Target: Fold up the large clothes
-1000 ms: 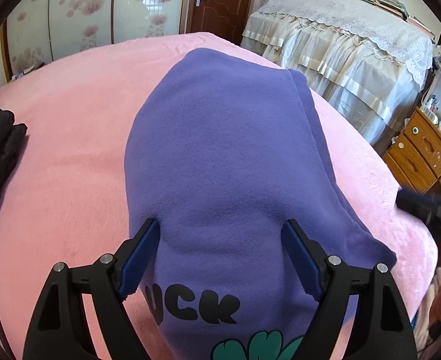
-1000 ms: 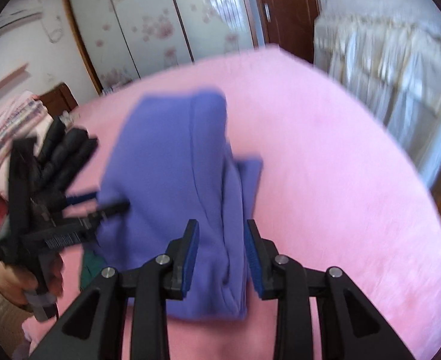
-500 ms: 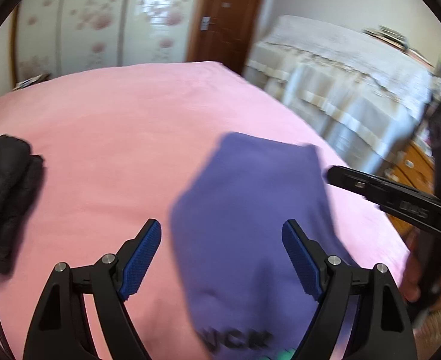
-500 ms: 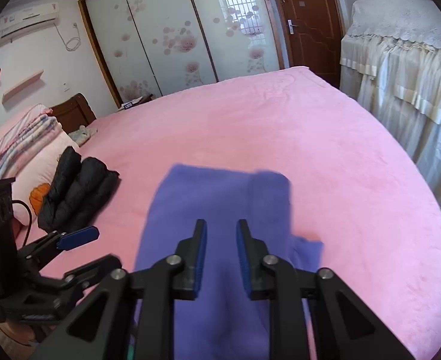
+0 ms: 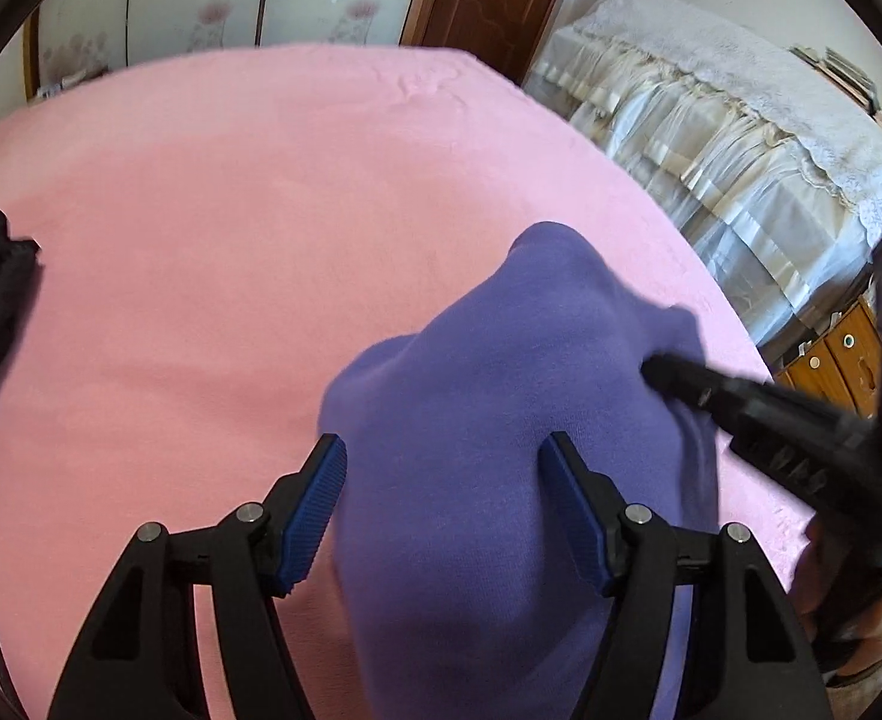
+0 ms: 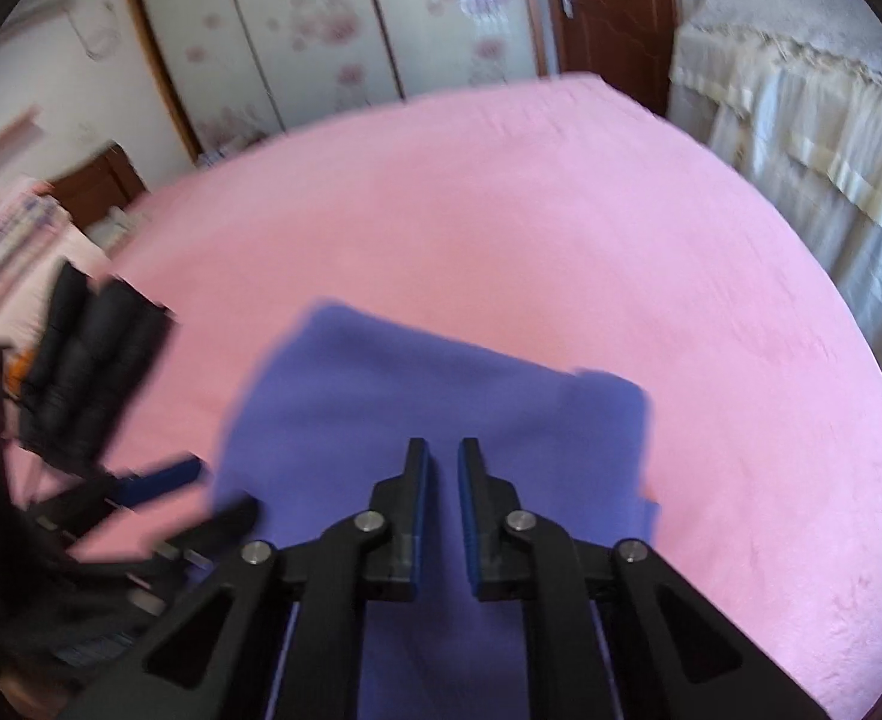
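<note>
my left claw [image 5: 444,468] stands wide open over the purple sweatshirt [image 5: 501,420], one blue pad on either side of a raised fold, gripping nothing. my right claw [image 6: 443,468] is nearly closed with a narrow gap between its pads; whether any cloth is caught there i cannot tell. the sweatshirt lies folded on the pink bed [image 5: 261,210]. a black jacket [image 6: 87,372] sits near the left edge of the bed, apart from it.
</note>
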`<state>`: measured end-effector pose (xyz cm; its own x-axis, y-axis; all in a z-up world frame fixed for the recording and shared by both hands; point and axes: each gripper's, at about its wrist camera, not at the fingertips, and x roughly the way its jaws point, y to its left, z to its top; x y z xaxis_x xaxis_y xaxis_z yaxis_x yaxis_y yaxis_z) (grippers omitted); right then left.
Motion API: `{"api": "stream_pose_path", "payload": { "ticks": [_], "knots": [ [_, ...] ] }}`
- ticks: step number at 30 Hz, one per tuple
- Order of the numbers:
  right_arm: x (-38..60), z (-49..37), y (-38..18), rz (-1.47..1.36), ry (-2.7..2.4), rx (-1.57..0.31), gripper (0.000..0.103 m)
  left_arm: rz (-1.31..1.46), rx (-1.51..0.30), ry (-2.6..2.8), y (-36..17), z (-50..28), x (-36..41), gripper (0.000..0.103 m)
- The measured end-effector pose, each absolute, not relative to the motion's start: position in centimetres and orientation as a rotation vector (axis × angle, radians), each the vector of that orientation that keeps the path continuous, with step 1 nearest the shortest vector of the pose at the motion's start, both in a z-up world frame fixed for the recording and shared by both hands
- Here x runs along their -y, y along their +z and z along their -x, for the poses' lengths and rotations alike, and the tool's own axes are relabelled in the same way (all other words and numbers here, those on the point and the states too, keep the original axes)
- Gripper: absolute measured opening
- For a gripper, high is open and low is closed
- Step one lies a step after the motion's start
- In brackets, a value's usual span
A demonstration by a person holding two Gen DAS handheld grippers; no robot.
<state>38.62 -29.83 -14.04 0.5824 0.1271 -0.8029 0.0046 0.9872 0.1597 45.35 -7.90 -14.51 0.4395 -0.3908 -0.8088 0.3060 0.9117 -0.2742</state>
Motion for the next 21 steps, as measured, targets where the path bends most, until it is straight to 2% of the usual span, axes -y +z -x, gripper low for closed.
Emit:
{"api": "stream_pose_path", "payload": {
  "ticks": [1,3,10,14,18,21],
  "knots": [
    [30.5,-38.6,-15.0,-0.154,0.051,-0.97,0.008,0.096,-1.045,-0.434,-14.8,-45.7,8.2,0.066],
    [31.8,-38.6,-16.7,-0.199,0.057,-0.996,0.0,0.073,-1.05,-0.426,-15.0,-46.0,9.0,0.067],
    [31.8,-39.0,-19.4,-0.171,0.052,-1.041,0.0,-0.023,-1.101,-0.378,-16.0,-47.2,10.9,0.077],
    [32.1,-39.4,-18.7,-0.202,0.038,-1.044,0.0,-0.023,-1.135,-0.36,-16.5,-48.1,10.7,0.084],
    [33.5,-38.8,-16.1,-0.308,0.066,-0.936,0.0,-0.049,-1.148,-0.363,-16.8,-48.3,10.4,0.085],
    [32.8,-39.2,-15.6,-0.319,0.117,-0.928,0.0,-0.038,-1.162,-0.366,-16.9,-48.5,10.3,0.085]
  ]
}}
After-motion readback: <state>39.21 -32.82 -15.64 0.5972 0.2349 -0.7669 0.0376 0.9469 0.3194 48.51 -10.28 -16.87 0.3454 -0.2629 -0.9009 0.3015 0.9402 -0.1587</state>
